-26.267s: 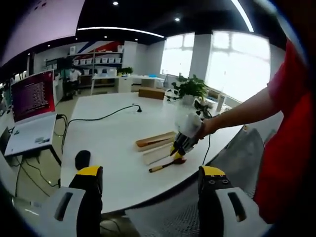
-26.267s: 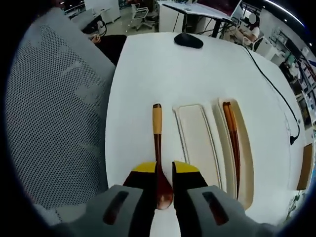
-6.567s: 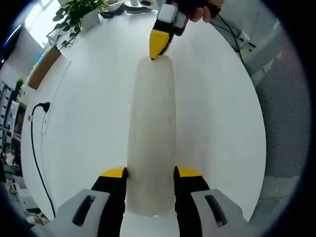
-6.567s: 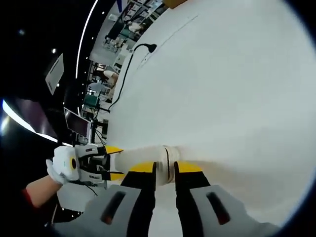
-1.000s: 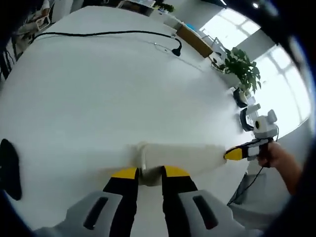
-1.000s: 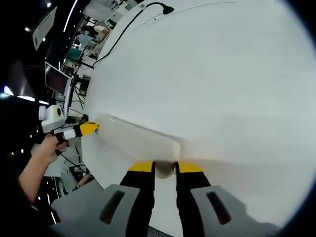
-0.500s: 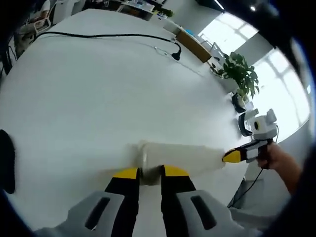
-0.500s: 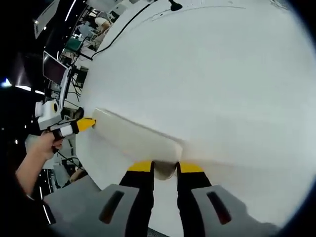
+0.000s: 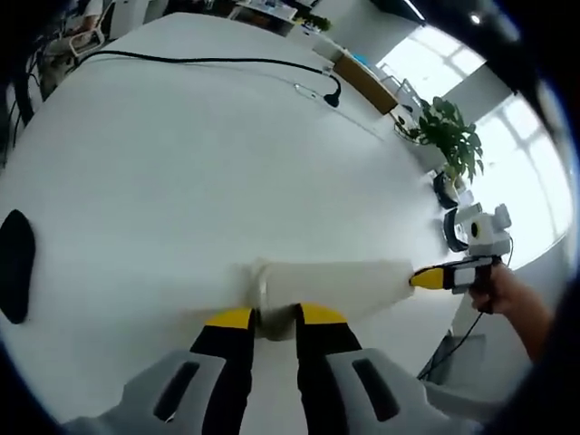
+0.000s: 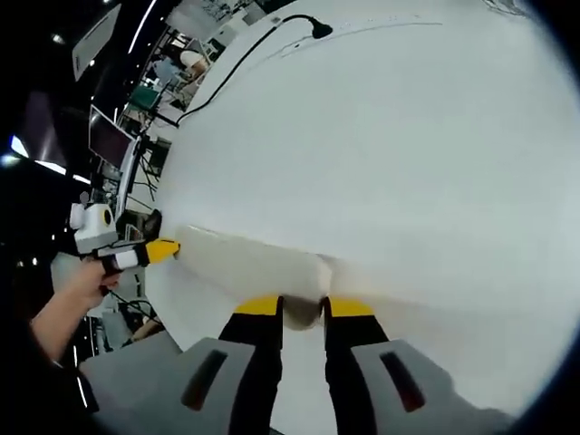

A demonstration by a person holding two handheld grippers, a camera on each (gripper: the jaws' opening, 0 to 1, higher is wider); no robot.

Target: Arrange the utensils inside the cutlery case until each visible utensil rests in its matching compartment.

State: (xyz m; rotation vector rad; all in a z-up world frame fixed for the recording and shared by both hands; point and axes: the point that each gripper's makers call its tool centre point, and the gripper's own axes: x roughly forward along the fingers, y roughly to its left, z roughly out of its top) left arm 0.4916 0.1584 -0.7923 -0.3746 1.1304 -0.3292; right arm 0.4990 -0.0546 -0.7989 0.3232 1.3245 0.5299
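A closed cream cutlery case (image 9: 331, 283) lies on the white table (image 9: 181, 163), long and rounded. My left gripper (image 9: 274, 319) is shut on its near end. At the case's far end, the right gripper's yellow tip (image 9: 426, 279) pinches it, held by a hand. In the right gripper view the same case (image 10: 249, 265) runs left from my right gripper (image 10: 302, 310), which is shut on its end. The left gripper's yellow tip (image 10: 159, 251) grips the far end. The utensils are hidden inside.
A black mouse (image 9: 15, 265) lies at the table's left edge. A black cable (image 9: 208, 62) with a plug crosses the far side. A potted plant (image 9: 446, 136) stands beyond the table. A laptop screen (image 10: 111, 143) and office desks sit past the table's edge.
The case stays pinched at both ends. Both views have shifted slightly; the mouse has come further into the left gripper view.
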